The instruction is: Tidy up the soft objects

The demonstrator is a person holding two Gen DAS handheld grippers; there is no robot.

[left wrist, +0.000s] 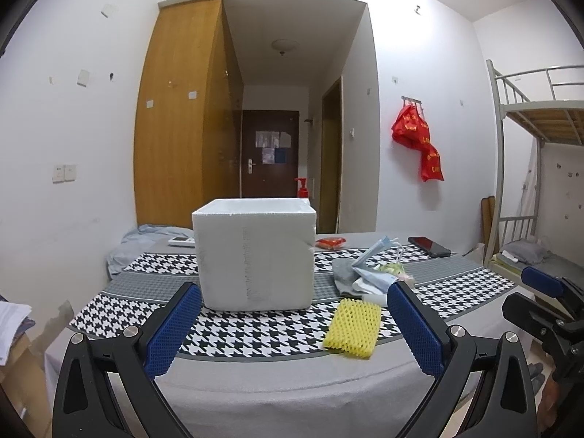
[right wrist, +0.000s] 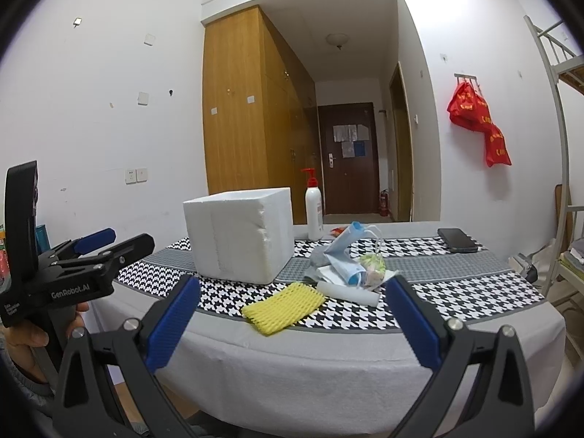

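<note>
A white foam box (left wrist: 255, 252) (right wrist: 239, 235) stands on the table with the houndstooth cloth (left wrist: 255, 332) (right wrist: 456, 299). A yellow foam net sleeve (left wrist: 352, 328) (right wrist: 283, 306) lies in front of it to the right. Behind the sleeve is a heap of soft things (left wrist: 372, 273) (right wrist: 350, 264): blue face masks, grey cloth, a white foam roll (right wrist: 346, 292). My left gripper (left wrist: 292, 328) is open and empty, in front of the box. My right gripper (right wrist: 292, 325) is open and empty, short of the sleeve.
A black phone (left wrist: 429, 246) (right wrist: 457, 239) lies at the table's far right. A white pump bottle (right wrist: 314, 208) stands behind the box. A red packet (left wrist: 330, 242) lies beyond the heap. A bunk bed (left wrist: 529, 146) stands to the right.
</note>
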